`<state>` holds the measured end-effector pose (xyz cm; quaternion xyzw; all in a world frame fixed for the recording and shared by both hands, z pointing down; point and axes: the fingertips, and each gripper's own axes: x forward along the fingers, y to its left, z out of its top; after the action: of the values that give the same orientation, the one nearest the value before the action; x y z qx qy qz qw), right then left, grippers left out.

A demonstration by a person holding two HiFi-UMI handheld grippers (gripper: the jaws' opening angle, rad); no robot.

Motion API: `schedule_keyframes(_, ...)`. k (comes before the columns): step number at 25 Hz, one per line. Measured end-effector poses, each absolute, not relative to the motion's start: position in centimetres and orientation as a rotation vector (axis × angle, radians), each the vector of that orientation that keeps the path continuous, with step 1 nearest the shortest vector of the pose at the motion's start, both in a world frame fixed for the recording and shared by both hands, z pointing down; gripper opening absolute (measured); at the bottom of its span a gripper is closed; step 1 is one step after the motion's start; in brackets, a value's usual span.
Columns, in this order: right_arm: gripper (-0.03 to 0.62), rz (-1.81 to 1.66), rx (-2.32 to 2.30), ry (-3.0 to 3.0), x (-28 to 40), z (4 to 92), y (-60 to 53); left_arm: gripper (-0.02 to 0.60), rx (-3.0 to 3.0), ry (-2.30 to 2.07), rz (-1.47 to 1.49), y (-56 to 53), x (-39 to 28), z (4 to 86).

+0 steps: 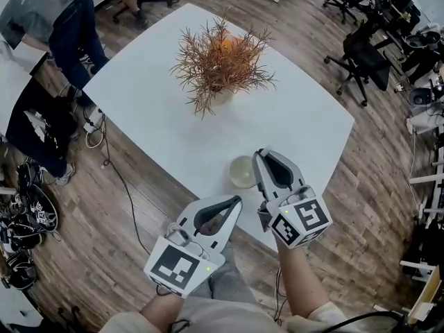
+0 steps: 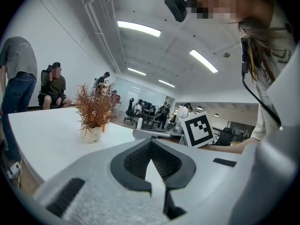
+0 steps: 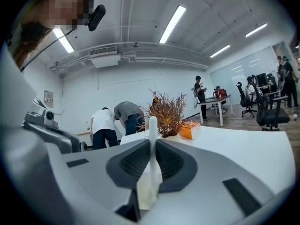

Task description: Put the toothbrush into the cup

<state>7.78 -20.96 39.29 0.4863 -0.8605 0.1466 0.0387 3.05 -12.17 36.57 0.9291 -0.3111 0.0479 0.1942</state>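
In the right gripper view a thin white toothbrush (image 3: 152, 130) stands upright between the jaws, and my right gripper (image 3: 153, 143) is shut on it. In the head view the right gripper (image 1: 258, 155) sits just right of a pale round cup (image 1: 243, 172) near the table's front edge, its tips level with the cup's far rim. My left gripper (image 1: 236, 200) hangs off the table edge just below the cup, jaws shut with nothing between them (image 2: 151, 143). The brush itself cannot be made out in the head view.
A dried reddish plant in a white pot (image 1: 220, 62) stands mid-table on the white table (image 1: 146, 109), with an orange box (image 3: 189, 129) beside it. People (image 1: 48, 19) stand at the far left. Office chairs (image 1: 364, 54) are at the far right, and cables (image 1: 104, 151) lie on the wood floor.
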Motion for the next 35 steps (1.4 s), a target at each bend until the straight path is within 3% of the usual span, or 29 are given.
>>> schedule_keyframes(35, 0.049, 0.582, 1.424, -2.524, 7.9, 42.1, -21.8, 0.008, 2.562, -0.903, 0.087, -11.8, 2.4, 37.1)
